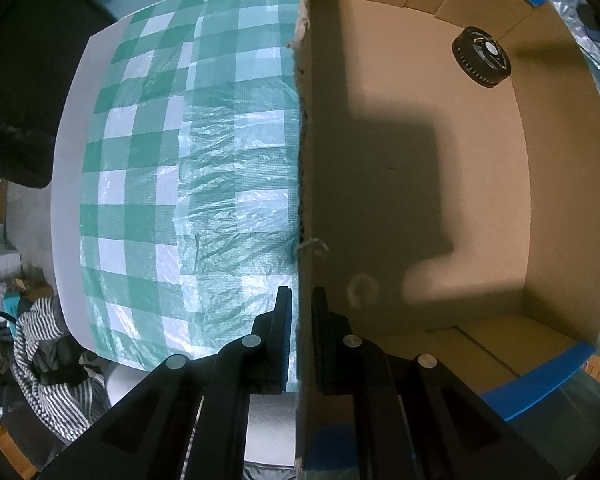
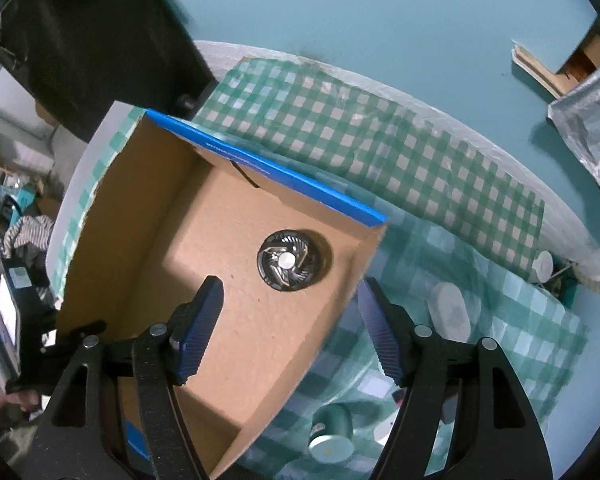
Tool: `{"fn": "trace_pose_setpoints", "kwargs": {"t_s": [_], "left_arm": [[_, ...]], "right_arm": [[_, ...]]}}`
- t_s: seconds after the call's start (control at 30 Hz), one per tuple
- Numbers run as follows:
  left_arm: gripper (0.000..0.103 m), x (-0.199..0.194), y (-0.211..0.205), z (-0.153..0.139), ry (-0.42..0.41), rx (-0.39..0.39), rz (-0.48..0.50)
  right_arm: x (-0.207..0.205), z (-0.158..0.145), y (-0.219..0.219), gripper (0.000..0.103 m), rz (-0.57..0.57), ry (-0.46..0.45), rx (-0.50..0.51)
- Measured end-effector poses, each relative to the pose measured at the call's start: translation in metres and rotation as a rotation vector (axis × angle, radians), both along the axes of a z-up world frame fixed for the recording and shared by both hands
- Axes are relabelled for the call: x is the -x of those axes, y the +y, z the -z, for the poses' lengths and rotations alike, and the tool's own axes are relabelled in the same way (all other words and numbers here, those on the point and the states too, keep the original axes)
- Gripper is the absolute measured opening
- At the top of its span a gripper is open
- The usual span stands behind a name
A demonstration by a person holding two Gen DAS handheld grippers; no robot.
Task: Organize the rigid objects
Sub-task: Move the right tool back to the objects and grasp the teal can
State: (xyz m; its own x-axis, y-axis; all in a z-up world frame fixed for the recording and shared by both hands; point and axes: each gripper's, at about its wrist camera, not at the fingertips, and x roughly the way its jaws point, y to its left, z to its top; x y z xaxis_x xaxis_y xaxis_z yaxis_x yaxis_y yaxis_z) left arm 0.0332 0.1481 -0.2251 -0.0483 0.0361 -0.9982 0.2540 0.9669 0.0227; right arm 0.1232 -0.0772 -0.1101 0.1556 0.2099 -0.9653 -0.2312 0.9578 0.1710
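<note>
Between our left gripper's [image 1: 302, 312] jaws stands the torn edge of the cardboard box [image 1: 440, 168], its wall pinched tight between the two black fingers. Beyond the left jaw lies the green checked cloth [image 1: 172, 140]; beyond the right jaw we look down into the box, where a round black fan [image 1: 481, 57] rests on the floor at the far corner, well apart from our fingertips.

Our right gripper [image 2: 288, 312] hangs over the same box with its blue-padded jaws spread wide and nothing between them. The fan [image 2: 286, 260] lies just ahead of that gap. Past the right jaw, outside the box, we see a white oval thing [image 2: 450, 312] and a pale green cup [image 2: 332, 432] on the cloth.
</note>
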Motion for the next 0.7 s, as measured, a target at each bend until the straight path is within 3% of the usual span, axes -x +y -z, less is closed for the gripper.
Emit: {"fn": "trace_pose_setpoints", "kwargs": {"t_s": [0.27,0.7], "left_arm": [[0.01,0.004,0.008,-0.004,0.006,0.008,0.01],[0.007,0.008,0.005,-0.01,0.004,0.018,0.04]], "right_arm": [[0.022,-0.009,-0.033,0.071,0.093,0.006,0.002],[0.079,0.006,-0.078,0.071,0.212,0.061,0.024]]}}
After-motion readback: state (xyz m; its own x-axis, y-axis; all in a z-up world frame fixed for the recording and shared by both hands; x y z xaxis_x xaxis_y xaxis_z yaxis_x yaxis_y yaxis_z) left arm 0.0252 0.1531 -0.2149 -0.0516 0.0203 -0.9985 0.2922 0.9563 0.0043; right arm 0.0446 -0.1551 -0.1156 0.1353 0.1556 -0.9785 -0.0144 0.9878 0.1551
